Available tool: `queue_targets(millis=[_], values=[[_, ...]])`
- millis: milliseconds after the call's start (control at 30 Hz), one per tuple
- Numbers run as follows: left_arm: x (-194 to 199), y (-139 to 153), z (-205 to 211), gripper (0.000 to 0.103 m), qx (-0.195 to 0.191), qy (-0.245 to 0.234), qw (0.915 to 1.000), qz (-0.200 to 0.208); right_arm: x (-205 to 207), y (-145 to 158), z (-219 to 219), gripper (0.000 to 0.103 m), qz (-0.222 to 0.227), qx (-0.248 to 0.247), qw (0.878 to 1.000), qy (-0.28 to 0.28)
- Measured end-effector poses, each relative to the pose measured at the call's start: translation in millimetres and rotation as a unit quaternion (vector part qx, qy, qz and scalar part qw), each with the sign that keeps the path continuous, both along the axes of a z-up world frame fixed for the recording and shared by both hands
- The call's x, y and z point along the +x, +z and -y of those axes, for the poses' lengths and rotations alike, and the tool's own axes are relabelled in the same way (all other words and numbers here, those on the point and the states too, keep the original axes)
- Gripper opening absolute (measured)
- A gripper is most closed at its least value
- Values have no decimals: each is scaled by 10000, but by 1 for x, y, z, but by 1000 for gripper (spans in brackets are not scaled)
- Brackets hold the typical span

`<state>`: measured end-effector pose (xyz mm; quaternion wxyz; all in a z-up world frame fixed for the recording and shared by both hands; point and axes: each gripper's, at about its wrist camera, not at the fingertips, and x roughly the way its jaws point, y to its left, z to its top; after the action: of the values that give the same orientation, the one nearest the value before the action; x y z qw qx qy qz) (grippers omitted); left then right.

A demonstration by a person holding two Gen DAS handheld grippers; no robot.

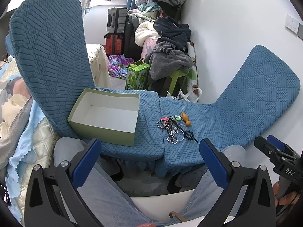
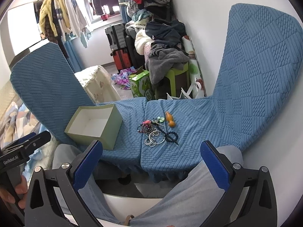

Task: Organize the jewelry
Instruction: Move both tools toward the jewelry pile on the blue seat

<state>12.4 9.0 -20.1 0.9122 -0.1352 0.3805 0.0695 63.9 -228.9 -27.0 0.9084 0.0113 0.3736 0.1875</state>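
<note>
A small pile of jewelry (image 1: 175, 130) lies on the right blue-covered chair seat (image 1: 208, 121): beaded bracelets, silver rings, a black hair stick, a green clip and an orange gourd-shaped piece (image 1: 185, 121). An open, empty pale green box (image 1: 106, 113) sits on the left chair seat. My left gripper (image 1: 149, 162) is open and empty, held back over my knees, short of both chairs. My right gripper (image 2: 151, 162) is also open and empty, at a similar distance. The pile (image 2: 157, 132), the gourd piece (image 2: 170, 122) and the box (image 2: 94, 123) also show in the right wrist view.
The two chair backs (image 1: 49, 56) (image 2: 261, 71) rise at left and right. Behind them are a green carton (image 1: 137, 77), a green stool piled with clothes (image 1: 168, 64), suitcases (image 1: 115, 32) and a white wall (image 1: 227, 28). A bed with quilts (image 1: 15, 113) is on the left.
</note>
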Motion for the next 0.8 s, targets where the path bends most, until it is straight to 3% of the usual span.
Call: queue_targets(millis=[367,533,800], values=[[19,-6,-5,103,-169,-1,9999,5,16,0,-2,103,69,-52,9999,-126],[36,-9,3,103,113,-19,9999,78,31,-7,1,103,173,-168,9992,-323],[72,-25,9,103,113,-158,9996,-181,59,-24,0,103,131,-95,9995,-261]])
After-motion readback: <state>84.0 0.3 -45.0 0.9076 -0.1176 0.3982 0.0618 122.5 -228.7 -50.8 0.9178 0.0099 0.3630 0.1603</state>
